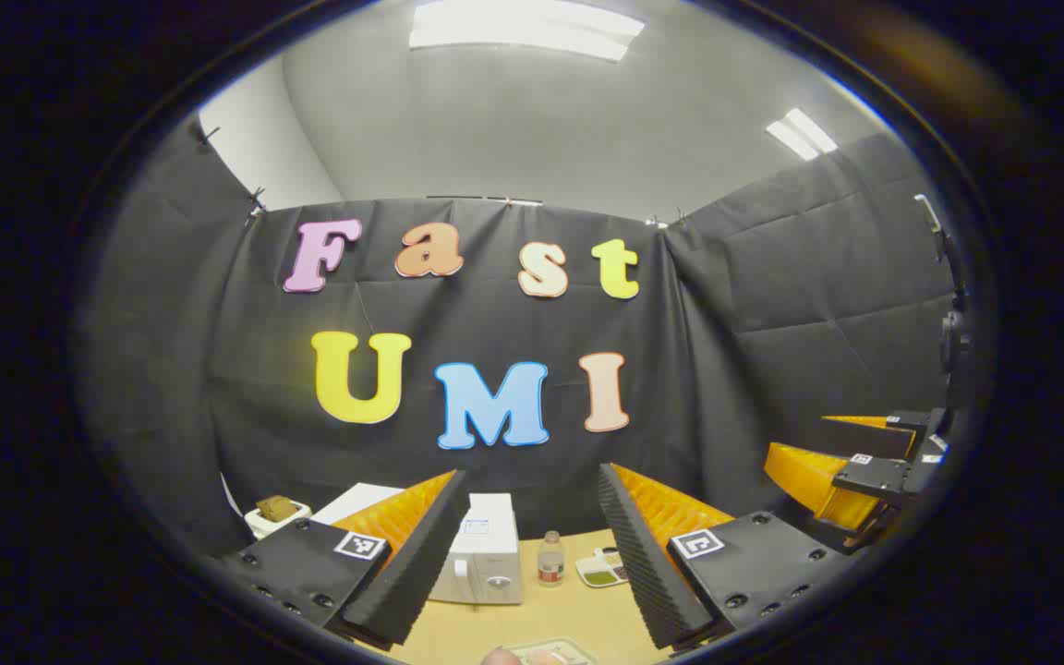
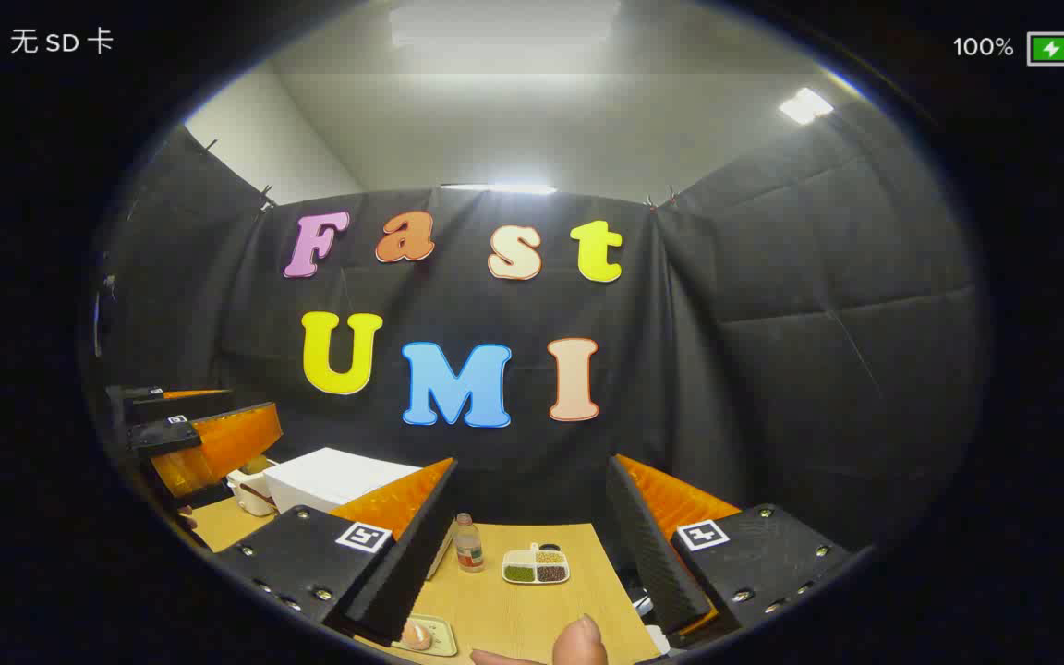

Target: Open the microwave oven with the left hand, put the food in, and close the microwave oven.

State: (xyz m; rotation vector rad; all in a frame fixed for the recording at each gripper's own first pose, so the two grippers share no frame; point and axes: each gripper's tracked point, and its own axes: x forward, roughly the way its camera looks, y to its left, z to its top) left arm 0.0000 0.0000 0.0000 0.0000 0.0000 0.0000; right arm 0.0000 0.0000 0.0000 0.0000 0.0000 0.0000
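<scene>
The white microwave oven (image 1: 486,554) stands on the wooden table (image 1: 587,614) with its door shut, ahead and below between my left gripper's fingers. My left gripper (image 1: 532,473) is open, held high with nothing in it. A pale plate of food (image 1: 550,654) lies at the table's near edge. In the right gripper view the microwave oven (image 2: 333,480) is at the left and the food plate (image 2: 421,635) lies below the left finger. My right gripper (image 2: 532,462) is open and holds nothing. A fingertip of the person's hand (image 2: 578,642) shows at the bottom.
A small clear bottle (image 1: 550,559) stands right of the microwave, with a divided dish of grains (image 1: 601,568) beside it. A white box holding something brown (image 1: 278,513) sits left of the microwave. The other gripper (image 1: 795,439) hangs at the far right.
</scene>
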